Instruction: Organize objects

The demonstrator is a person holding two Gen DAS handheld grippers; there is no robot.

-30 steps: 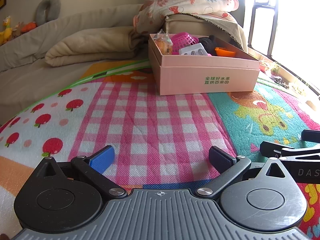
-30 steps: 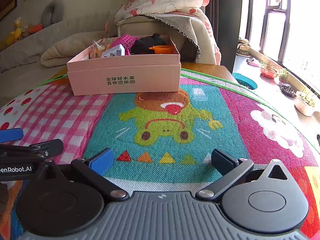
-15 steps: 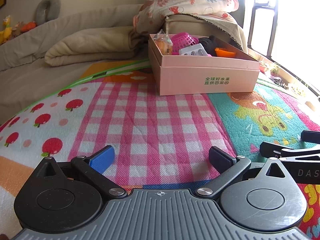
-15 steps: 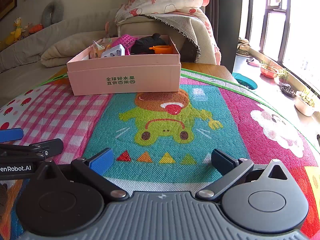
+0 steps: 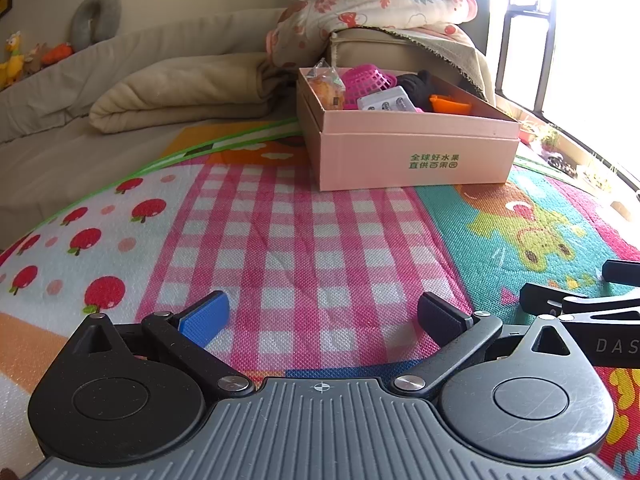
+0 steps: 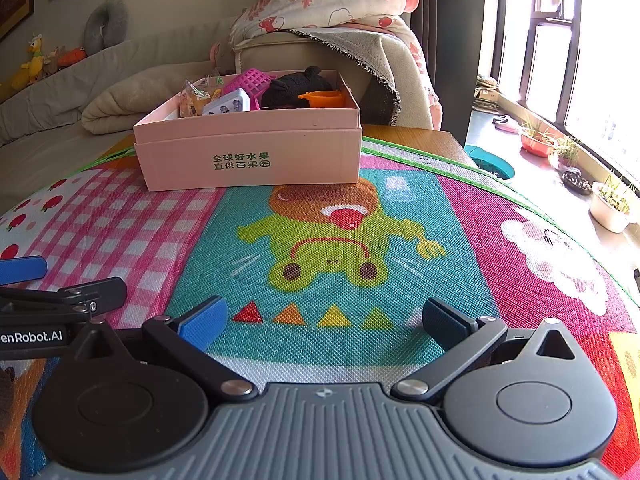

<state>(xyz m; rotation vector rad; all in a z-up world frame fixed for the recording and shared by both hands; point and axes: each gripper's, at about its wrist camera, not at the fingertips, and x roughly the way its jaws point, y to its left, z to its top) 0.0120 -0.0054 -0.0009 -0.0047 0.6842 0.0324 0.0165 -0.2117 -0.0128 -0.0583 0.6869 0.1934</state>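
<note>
A pink cardboard box (image 5: 412,148) (image 6: 248,152) stands at the far side of the colourful mat. Inside it lie a wrapped snack (image 5: 326,90) (image 6: 192,100), a pink plastic basket (image 5: 366,80) (image 6: 250,80), a white pack (image 5: 386,102) (image 6: 228,104), a black cloth item (image 5: 418,84) (image 6: 294,86) and an orange piece (image 5: 450,105) (image 6: 324,99). My left gripper (image 5: 322,316) rests low over the pink checks, open and empty. My right gripper (image 6: 326,318) sits open and empty over the frog picture, well short of the box.
The mat (image 5: 280,240) covers a table whose wooden corner (image 6: 412,138) shows behind the box. A sofa with a folded beige quilt (image 5: 180,92) and a floral blanket (image 6: 332,0) lies beyond. Potted plants (image 6: 612,200) line the window at the right.
</note>
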